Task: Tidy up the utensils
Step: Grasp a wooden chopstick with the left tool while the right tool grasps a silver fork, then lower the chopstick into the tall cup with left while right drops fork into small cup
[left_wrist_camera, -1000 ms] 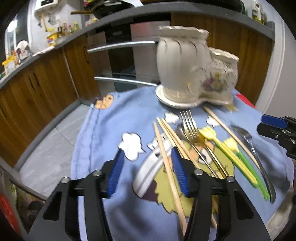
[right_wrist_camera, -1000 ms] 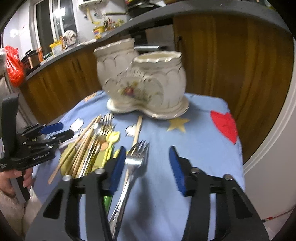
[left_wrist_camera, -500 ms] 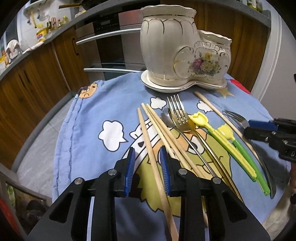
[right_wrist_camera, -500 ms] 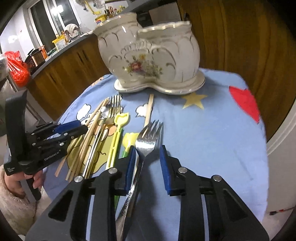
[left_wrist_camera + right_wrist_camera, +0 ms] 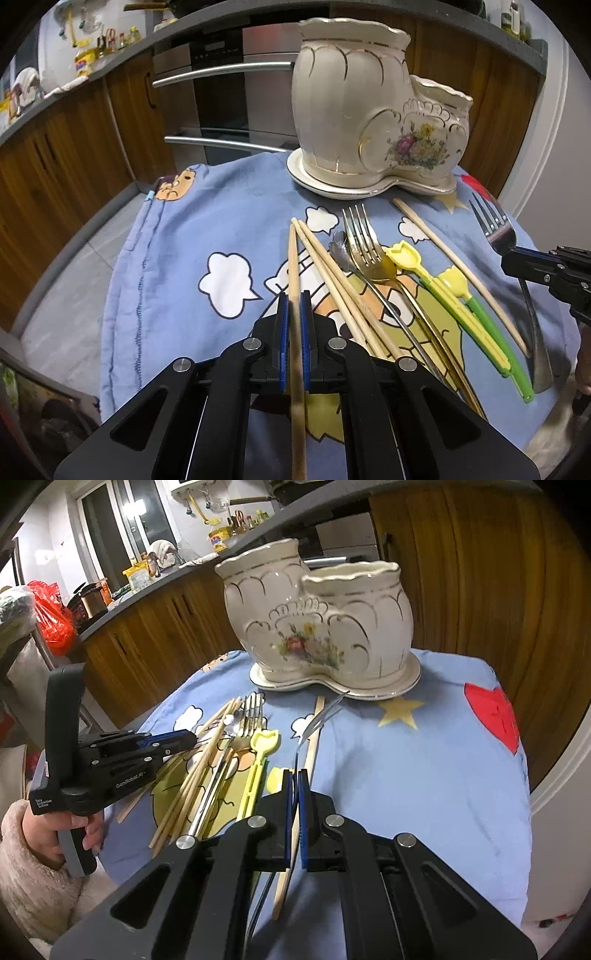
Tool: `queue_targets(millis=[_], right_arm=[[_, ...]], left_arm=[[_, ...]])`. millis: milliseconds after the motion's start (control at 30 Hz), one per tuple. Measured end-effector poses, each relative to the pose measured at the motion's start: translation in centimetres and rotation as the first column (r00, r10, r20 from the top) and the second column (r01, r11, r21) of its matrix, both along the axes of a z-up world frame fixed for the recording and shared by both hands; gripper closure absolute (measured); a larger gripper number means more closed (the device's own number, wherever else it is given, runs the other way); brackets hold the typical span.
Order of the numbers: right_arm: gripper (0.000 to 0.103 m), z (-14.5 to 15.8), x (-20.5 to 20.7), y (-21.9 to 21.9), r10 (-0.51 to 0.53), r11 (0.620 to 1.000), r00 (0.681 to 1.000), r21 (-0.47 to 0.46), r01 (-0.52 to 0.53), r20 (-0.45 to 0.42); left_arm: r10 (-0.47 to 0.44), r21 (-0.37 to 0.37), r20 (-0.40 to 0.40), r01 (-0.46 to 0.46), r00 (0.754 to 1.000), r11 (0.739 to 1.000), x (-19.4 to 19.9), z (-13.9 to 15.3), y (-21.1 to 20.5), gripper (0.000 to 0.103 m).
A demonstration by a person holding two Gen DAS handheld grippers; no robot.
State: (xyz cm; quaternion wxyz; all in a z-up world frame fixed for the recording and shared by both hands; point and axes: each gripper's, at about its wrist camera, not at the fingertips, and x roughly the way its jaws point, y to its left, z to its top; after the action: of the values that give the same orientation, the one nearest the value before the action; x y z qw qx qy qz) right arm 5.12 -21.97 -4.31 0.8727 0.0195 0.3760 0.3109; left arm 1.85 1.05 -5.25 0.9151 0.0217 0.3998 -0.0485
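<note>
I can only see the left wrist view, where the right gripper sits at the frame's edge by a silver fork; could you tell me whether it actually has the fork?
Observer: Yes. The right gripper has just been closing its jaws, and its blue pads are now shut on the handle of the silver fork, which is turned on edge.
Operator: Thank you. Which way do the tines point?
Observer: Toward the ceramic utensil holder, ending close to its saucer rim.
Operator: And who is behind my camera?
Observer: A hand in a fluffy sleeve grips the handle of the left gripper, whose jaws have just been closing on a wooden chopstick.
</note>
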Motion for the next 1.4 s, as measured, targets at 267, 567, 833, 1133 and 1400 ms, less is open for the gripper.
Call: queue_targets(millis=[267,567,833,1133,1400], right_arm=[[0.100,3.1,-2.1,-0.6,-0.036,0.999,0.976,0.039,0.028,0.214],[0.101,8.2,-2.6,-0.1,-0.121,0.993,0.859,0.063,0.104,0.497],[0.101,12.3,2.8,-0.6,-0.236,0.970,0.809,0.174,0.167,0.538],[0.101,13.5,9.1,-2.9,-0.391,0.911,0.789,0.319,0.260,0.474],[0.101,10.5,11.6,-0.9,-0.372,0.923,0.812,0.269,0.274,0.450]], left_arm=[[0.018,-0.066,0.138,-0.009,0.990,0.998,-1.6,3.8,1.3,0.097],[0.004,-0.163,0.375,0.062,0.927,0.985,-1.4,9.3,0.9,0.097],[-0.013,-0.227,0.540,0.160,0.842,0.961,4.9,15.6,-1.5,0.097],[0.034,-0.236,0.610,0.141,0.792,0.961,12.9,17.6,-3.3,0.097],[0.039,-0.123,0.652,0.054,0.757,0.991,14.6,15.7,-4.1,0.097]])
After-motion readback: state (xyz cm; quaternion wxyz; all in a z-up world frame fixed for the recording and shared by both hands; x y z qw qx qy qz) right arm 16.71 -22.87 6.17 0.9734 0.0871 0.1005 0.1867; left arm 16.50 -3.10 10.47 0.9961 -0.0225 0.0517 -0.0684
